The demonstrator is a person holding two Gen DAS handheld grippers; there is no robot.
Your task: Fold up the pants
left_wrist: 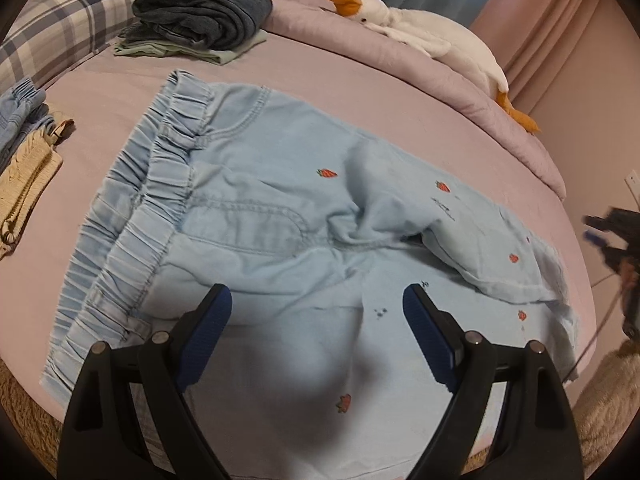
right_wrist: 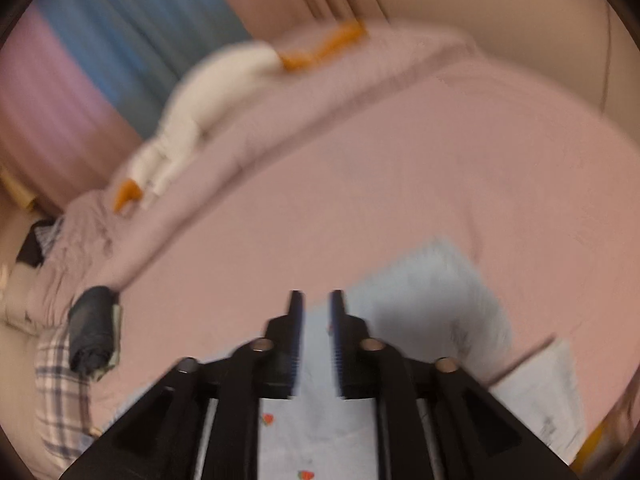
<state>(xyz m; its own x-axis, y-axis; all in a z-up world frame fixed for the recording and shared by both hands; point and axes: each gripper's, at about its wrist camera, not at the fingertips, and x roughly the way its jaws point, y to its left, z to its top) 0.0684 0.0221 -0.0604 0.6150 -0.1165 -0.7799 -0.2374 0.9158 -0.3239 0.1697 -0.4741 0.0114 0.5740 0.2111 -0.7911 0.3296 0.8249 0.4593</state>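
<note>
**Operator:** Pants (left_wrist: pixel 280 216) location and orientation, please.

**Technician:** Light-blue child's pants with small strawberry embroidery lie flat on the pink bed (left_wrist: pixel 360 80). The elastic waistband (left_wrist: pixel 132 216) is at the left of the left wrist view; the legs run off to the right. The long axis thus runs left to right across that view, slightly tilted. The upper leg (left_wrist: pixel 500 240) is crumpled and lies partly over the lower one near the crotch.

**Operator:** State of the left tongs?

**Technician:** Left tongs (left_wrist: pixel 316 320) stand wide apart, holding nothing. They hover over the lower leg, just past the waistband, with fabric visible between the blue pads (left_wrist: pixel 430 344).

**Operator:** And the right tongs?

**Technician:** Right tongs (right_wrist: pixel 316 344) show a narrow gap between the pads. The right wrist view is blurred, so I cannot tell whether fabric is pinched or the tongs merely sit above it. Pale blue cloth lies directly beneath and ahead of them. In the left wrist view a dark blurred shape sits at the far right edge, well beyond the hems; it may be the right tool, but this is not certain.

**Operator:** Which side is nearer to which end?

**Technician:** Judgement: the left tongs are nearer the waistband, the right tongs nearer the hem end. A lengthwise fold would likely call for the hem end to travel leftward toward the waistband, once the crumpled leg is flattened.

**Operator:** Obstructions?

**Technician:** A stack of folded garments (left_wrist: pixel 200 16) and a plush goose (left_wrist: pixel 420 36) lie well apart from the pants.
</note>
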